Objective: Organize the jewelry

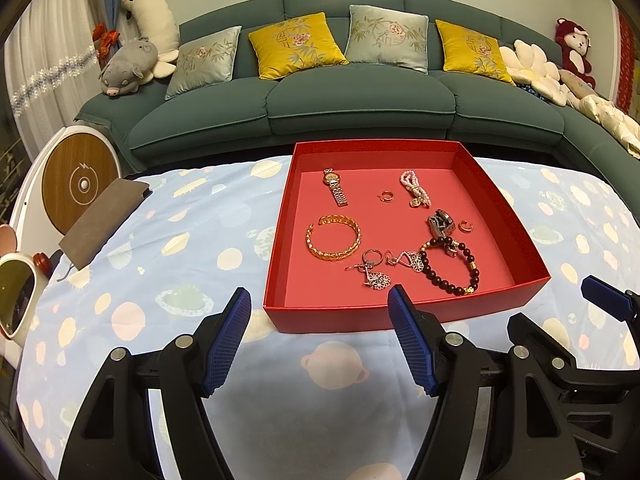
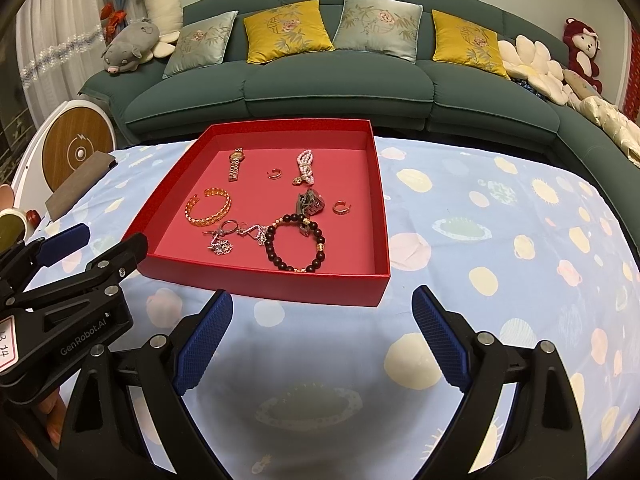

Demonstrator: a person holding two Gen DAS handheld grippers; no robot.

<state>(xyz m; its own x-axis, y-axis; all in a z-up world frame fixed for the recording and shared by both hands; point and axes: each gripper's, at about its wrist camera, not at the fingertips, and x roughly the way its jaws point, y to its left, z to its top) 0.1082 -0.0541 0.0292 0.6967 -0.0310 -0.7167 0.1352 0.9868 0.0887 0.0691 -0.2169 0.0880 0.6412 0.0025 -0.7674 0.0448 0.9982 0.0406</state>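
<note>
A red box (image 1: 332, 322) (image 2: 280, 290) sits on the table and holds the jewelry: a gold watch (image 1: 335, 187), a gold bangle (image 1: 334, 237), a pearl bracelet (image 1: 415, 188), a dark bead bracelet (image 1: 450, 266) (image 2: 296, 246), silver earrings (image 1: 376, 272), small gold rings (image 1: 386, 196) and a dark metal piece (image 1: 441, 221). My left gripper (image 1: 320, 312) is open and empty, just short of the box's near wall. My right gripper (image 2: 322, 316) is open and empty, in front of the box's near right corner. Each gripper shows at the edge of the other's view.
The table wears a light blue cloth with planet prints (image 2: 480, 240). A brown wallet-like case (image 1: 102, 220) lies at the left edge, by a round wooden device (image 1: 78, 184) and white sunglasses (image 1: 16, 300). A green sofa (image 1: 320, 100) with cushions stands behind.
</note>
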